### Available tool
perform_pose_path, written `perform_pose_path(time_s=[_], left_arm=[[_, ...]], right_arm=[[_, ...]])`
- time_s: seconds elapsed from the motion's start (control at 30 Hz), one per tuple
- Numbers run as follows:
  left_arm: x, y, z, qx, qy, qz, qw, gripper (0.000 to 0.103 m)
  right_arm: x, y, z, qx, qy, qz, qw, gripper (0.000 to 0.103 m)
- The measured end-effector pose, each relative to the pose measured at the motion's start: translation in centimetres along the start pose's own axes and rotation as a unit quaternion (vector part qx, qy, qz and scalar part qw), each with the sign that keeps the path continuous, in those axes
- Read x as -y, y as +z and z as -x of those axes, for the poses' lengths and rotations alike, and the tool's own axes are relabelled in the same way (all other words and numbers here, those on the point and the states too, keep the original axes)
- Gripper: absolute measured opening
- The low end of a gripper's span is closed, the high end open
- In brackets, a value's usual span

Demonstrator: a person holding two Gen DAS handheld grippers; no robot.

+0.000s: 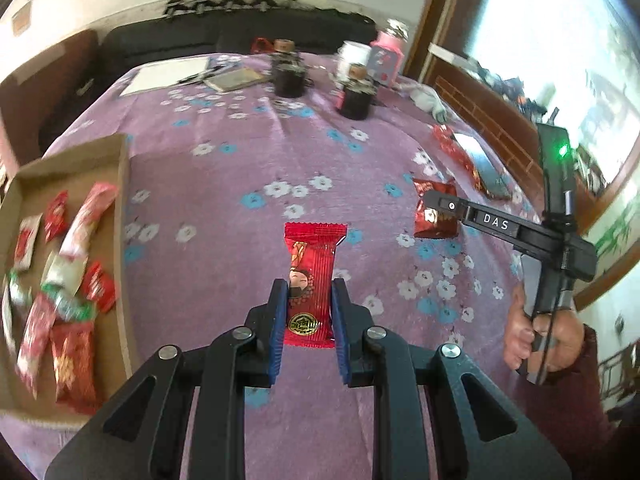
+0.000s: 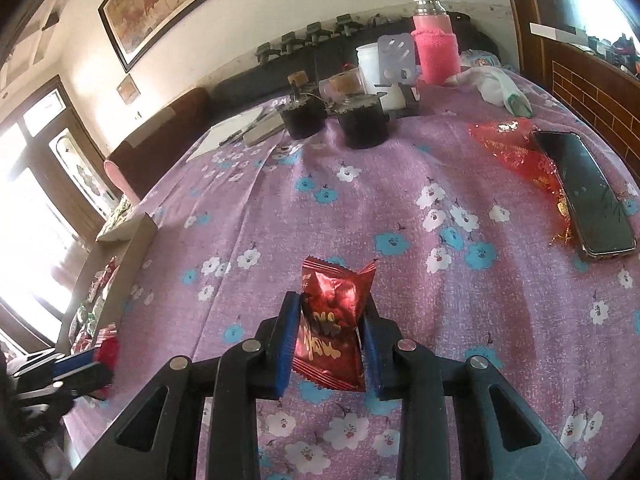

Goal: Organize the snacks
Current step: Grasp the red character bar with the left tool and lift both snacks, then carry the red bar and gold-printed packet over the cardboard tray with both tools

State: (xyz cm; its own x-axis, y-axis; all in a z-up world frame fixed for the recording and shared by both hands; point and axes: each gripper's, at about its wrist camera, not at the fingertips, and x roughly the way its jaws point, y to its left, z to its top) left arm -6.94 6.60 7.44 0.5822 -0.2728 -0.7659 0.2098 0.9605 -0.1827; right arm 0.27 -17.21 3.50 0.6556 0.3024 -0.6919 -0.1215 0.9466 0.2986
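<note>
Left wrist view shows the left gripper clenched on a red snack packet, its blue pads pressing the lower half while the top stands free above the purple flowered counter. At the left edge of the frame sits the cardboard box, already holding a heap of red, white and green wrappers. Right of centre, the right gripper reaches onto a shiny red foil snack.

Right wrist view shows that foil snack between the pads of the right gripper, which grasp it by its sides; it looks crumpled and slippery. A phone lies at the right of the frame, clear of the work.

To do this step well, I judge each packet should be carried over the box wall before release, kept low so it drops among the others rather than on the rim. The foil one needs a firm, steady squeeze.
</note>
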Motion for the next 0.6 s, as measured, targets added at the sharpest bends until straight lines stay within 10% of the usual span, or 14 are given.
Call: perform_pose_path(time_s=[0.6], left_arm=[[-10.8, -4.6, 8.4, 0.072, 0.037, 0.122, 0.9893, 0.019]], right_arm=[[-4.6, -0.6, 0.3, -0.002, -0.004, 0.041, 0.999, 0.030]])
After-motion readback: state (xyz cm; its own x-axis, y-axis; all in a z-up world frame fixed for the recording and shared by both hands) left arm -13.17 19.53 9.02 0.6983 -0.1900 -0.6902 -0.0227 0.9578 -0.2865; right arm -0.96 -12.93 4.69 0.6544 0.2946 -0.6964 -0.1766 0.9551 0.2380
